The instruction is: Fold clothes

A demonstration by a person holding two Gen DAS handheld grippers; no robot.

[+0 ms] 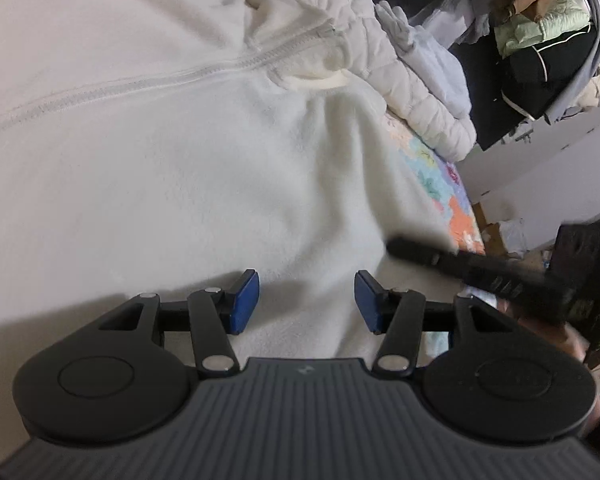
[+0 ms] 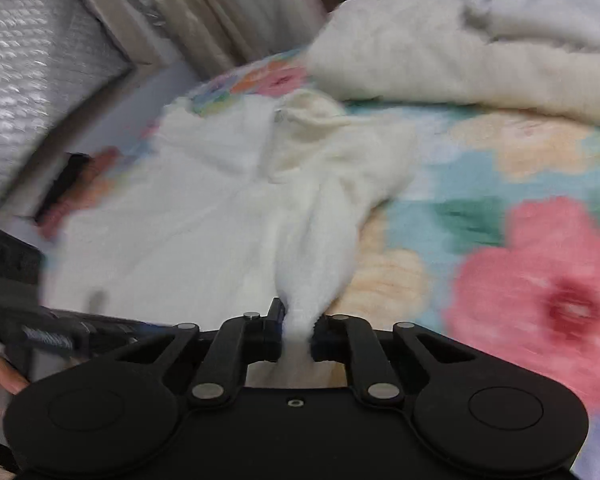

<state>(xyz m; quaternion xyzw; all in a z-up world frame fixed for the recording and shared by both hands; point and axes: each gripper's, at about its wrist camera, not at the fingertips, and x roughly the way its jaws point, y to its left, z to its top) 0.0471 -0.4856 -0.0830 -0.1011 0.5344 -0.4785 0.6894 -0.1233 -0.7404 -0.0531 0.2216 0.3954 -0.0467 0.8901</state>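
A white fleece zip jacket (image 1: 172, 160) lies spread on a flowered bedsheet (image 1: 452, 200); its zipper (image 1: 140, 80) runs across the upper left of the left wrist view. My left gripper (image 1: 306, 304) is open just above the fleece, its blue pads (image 1: 246, 300) holding nothing. My right gripper (image 2: 298, 328) is shut on a bunched sleeve of the jacket (image 2: 312, 248), pulling it taut over the sheet (image 2: 540, 280). The right gripper also shows blurred in the left wrist view (image 1: 480, 268).
A white quilted jacket (image 1: 400, 72) and other pale clothes (image 2: 440, 52) lie at the far side of the bed. A pile of dark and green garments (image 1: 540, 40) stands beyond the bed. A grey textured cushion (image 2: 28, 80) is at the left.
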